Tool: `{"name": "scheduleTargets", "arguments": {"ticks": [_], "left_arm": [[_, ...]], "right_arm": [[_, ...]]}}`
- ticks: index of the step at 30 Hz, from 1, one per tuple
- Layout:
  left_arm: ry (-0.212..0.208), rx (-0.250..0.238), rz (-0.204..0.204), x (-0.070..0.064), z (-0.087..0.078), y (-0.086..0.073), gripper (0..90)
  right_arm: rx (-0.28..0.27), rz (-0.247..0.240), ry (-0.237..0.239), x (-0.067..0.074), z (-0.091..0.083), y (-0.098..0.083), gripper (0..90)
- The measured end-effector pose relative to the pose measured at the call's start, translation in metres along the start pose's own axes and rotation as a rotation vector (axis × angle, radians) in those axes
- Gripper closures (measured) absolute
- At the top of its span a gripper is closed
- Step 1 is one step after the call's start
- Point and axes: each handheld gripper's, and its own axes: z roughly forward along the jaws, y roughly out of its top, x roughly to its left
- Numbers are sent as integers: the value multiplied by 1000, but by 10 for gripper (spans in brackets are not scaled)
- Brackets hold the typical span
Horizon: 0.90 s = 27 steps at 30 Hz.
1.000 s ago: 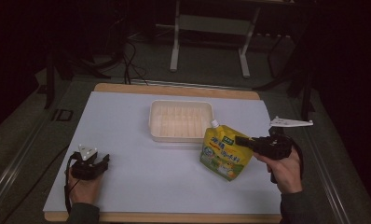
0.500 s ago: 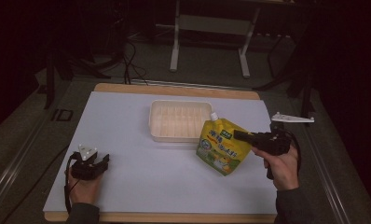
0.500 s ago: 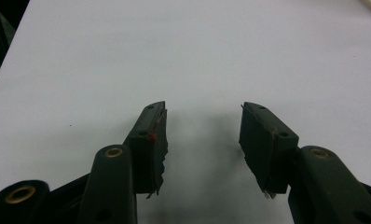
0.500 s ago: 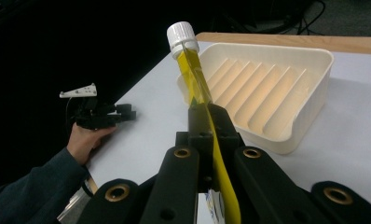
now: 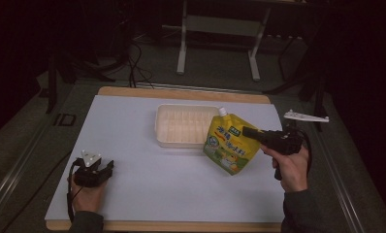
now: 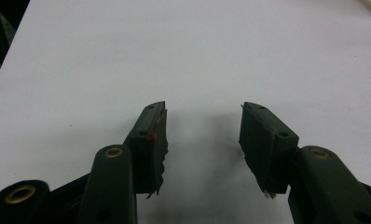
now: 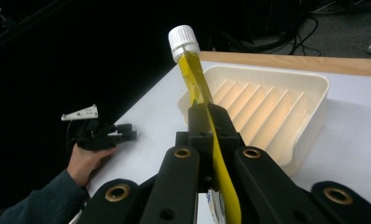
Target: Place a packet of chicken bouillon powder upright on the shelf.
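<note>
A: What's at the left of the bench [image 5: 133, 121]?
B: The left gripper [image 5: 105, 170], jaws apart over the bare surface.
A: And rightward?
B: A cream tray [image 5: 181, 126], then the right gripper [image 5: 247, 131] clamped on a yellow pouch [image 5: 230, 143], held tilted just beside the tray.

Open white table [image 5: 147, 194] ahead of left hand-held gripper [image 6: 203, 133]; tray [image 5: 181, 127] beyond.

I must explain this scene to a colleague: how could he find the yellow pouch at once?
Look at the white table, right of the cream tray. The pouch hangs tilted in the right gripper, the one yellow thing, with a white cap.
</note>
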Motion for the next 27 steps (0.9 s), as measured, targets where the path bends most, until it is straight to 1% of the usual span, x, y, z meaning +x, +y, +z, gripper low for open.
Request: {"name": "scheduleTargets", "arguments": {"ticks": [3,14,17,26,27], "left_arm": [[0,0,1,0,0,0,514],[-1,0,1,0,0,0,514],[-1,-1,-1,0,0,0,513],[-2,-1,-2,0,0,0,514],[-1,-1,-2,0,0,0,514]], "right_arm": [[-11,7,0,1,0,4,900],[-48,11,-8,4,2,18,900],[-51,11,-6,4,4,21,900],[-71,40,-7,2,9,25,900],[-78,36,-19,3,10,25,900]]}}
